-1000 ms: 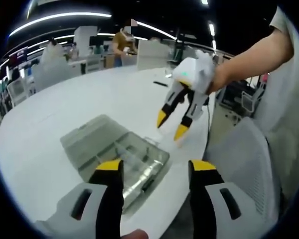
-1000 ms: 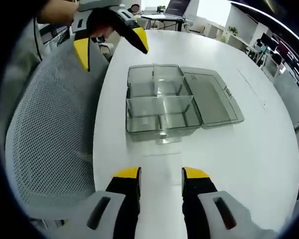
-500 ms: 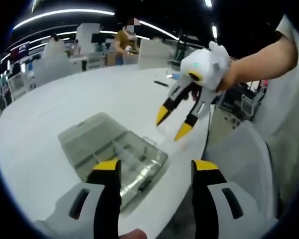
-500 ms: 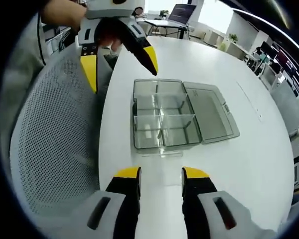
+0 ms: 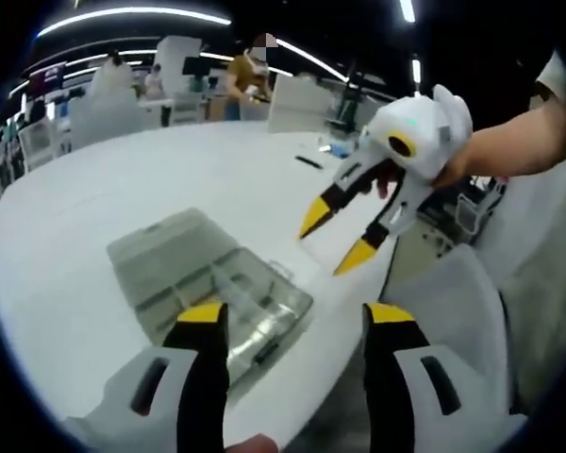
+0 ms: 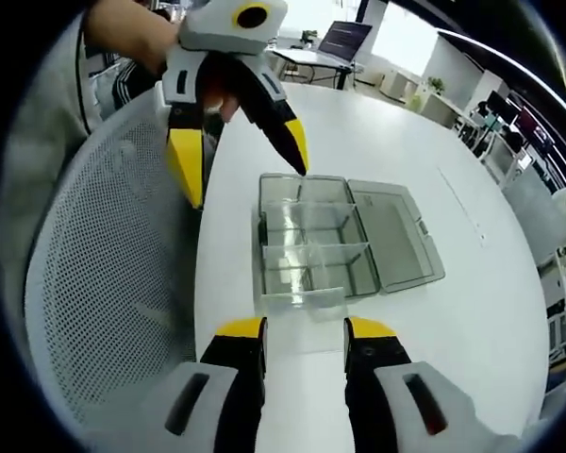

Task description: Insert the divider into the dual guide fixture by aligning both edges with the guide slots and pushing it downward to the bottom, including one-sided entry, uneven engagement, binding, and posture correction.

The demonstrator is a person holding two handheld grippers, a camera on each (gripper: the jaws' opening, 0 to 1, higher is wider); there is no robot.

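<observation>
1. A clear, grey-tinted plastic compartment box (image 6: 311, 250) lay on the round white table (image 6: 472, 311) near its edge, hinged lid (image 6: 393, 236) flat open beside the tray.
2. Thin transparent partition walls (image 6: 307, 247) stood inside the tray, splitting it into several cells; whether any of these was the loose divider could not be told.
3. A small clear plastic piece (image 6: 311, 300) lay on the table against the tray's near wall, just in front of the right gripper.
4. The right gripper (image 6: 304, 337), white body with black jaws and yellow tips, hovered above the table short of the box, its jaws parted and empty.
5. In the left gripper view the right gripper (image 5: 341, 236) hung in the air over the table edge, tips spread, a person's hand (image 5: 457, 165) around its body.
6. The left gripper (image 5: 285, 316) hovered above the box (image 5: 208, 283), jaws wide apart with nothing between them.
7. In the right gripper view the left gripper (image 6: 241, 170) was poised above the far-left corner of the tray, touching nothing.
8. A white mesh-backed chair (image 6: 104, 311) stood beside the table edge.
9. Desks and a person (image 5: 245, 80) stood far off across the room.
</observation>
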